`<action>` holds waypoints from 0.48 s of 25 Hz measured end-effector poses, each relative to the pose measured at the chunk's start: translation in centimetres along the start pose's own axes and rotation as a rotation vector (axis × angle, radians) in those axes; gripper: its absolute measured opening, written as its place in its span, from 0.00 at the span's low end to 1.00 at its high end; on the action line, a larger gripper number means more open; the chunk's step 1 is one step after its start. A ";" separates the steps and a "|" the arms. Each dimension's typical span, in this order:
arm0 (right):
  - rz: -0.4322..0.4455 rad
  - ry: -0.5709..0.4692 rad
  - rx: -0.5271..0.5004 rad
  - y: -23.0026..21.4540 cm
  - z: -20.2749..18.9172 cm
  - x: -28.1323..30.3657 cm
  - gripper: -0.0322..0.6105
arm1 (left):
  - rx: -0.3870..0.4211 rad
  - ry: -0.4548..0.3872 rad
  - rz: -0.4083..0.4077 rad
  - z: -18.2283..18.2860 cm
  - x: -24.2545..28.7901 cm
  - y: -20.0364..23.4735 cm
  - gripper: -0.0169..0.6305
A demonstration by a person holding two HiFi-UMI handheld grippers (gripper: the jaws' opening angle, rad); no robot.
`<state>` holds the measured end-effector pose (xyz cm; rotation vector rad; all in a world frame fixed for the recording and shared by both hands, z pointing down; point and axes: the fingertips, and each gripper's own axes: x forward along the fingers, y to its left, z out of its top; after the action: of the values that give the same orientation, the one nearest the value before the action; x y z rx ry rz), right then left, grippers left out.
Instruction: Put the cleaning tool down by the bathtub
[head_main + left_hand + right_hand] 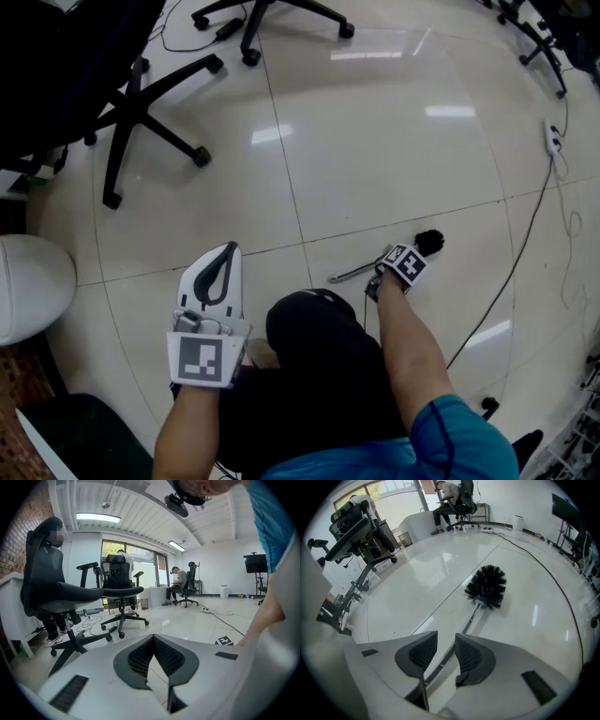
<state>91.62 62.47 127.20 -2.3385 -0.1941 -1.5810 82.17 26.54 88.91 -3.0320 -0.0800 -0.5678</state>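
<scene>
The cleaning tool is a toilet brush with a black bristle head (487, 587) and a thin metal handle (469, 620). It lies flat on the white tiled floor (375, 141), its head (429, 242) pointing away from me. My right gripper (446, 639) is low over the handle, open, with the handle running through the gap between its pads and touching neither. In the head view the right gripper (409, 261) sits over the brush's middle. My left gripper (225, 253) is held up at the left, shut and empty, its tips (152, 637) together.
A white rounded fixture (33, 286) stands at the far left edge. Black office chairs (141, 103) stand at the back left and top. A black cable (525, 234) and a power strip (553, 139) run along the right. A dark object (84, 436) sits at bottom left.
</scene>
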 end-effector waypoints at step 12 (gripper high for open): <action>-0.027 -0.076 -0.004 -0.1 1.2 -0.1 0.32 | 0.004 -0.016 -0.002 0.4 0.2 0.1 0.02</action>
<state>92.58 62.95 126.73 -2.4110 -0.2409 -1.5068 82.52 26.48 88.58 -3.0337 -0.0853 -0.5424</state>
